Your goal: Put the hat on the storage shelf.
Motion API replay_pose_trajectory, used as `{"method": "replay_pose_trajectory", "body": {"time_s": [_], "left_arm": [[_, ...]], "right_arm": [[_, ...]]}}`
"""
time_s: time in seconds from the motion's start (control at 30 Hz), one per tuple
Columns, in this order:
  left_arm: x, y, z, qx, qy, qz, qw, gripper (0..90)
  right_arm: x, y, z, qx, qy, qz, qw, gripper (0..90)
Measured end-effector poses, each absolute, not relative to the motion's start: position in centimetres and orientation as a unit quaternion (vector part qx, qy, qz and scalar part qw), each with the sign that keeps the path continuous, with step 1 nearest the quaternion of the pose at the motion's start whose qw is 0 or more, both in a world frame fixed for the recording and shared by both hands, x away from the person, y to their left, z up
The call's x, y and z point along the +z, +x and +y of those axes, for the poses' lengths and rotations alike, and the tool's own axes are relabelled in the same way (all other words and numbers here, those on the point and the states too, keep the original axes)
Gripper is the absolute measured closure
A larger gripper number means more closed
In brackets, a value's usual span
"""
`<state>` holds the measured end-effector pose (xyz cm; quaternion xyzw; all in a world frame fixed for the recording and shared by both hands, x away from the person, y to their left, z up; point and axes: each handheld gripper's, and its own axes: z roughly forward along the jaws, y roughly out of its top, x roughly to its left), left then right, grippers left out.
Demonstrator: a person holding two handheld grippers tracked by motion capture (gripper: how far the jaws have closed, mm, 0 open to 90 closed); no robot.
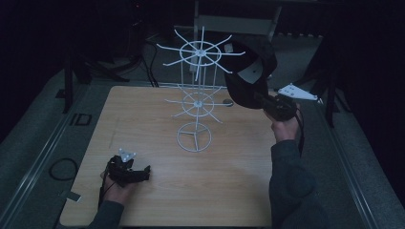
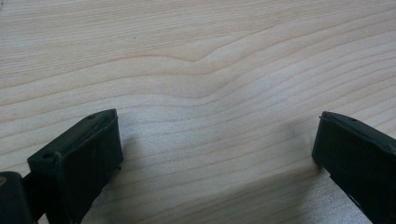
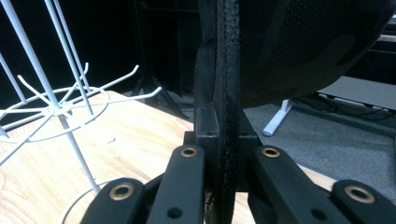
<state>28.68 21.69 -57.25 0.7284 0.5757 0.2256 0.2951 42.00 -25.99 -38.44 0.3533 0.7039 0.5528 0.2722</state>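
Note:
A white wire display rack [image 1: 197,86] with two tiers of radiating hooks stands at the middle of the wooden table [image 1: 157,191]. A black cap [image 1: 250,71] hangs in the air to the right of the rack's upper tier, close to a hook tip. My right gripper [image 1: 267,102] is shut on the cap's edge; in the right gripper view the cap [image 3: 303,42] rises from between the closed jaws, with the rack [image 3: 56,107] to the left. My left gripper [image 1: 143,172] rests low over the table's front left, open, with bare wood between its fingers [image 2: 84,158].
A small round mark [image 1: 228,102] lies on the table behind the rack. A cable loop [image 1: 62,169] lies on the grey floor left of the table. Dark stands and a white table leg [image 3: 278,119] stand beyond the far edge.

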Motion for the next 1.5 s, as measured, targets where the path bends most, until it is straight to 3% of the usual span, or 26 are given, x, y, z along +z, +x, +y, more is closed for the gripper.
{"method": "replay_pose_trajectory", "body": {"time_s": [1.5], "left_arm": [[-57.3, 28.7, 21.7, 0.225, 0.728, 0.576, 0.295, 1.5]], "right_arm": [[-36.9, 40.8, -26.1, 0.572, 0.335, 0.691, 0.289, 86.5]]}}
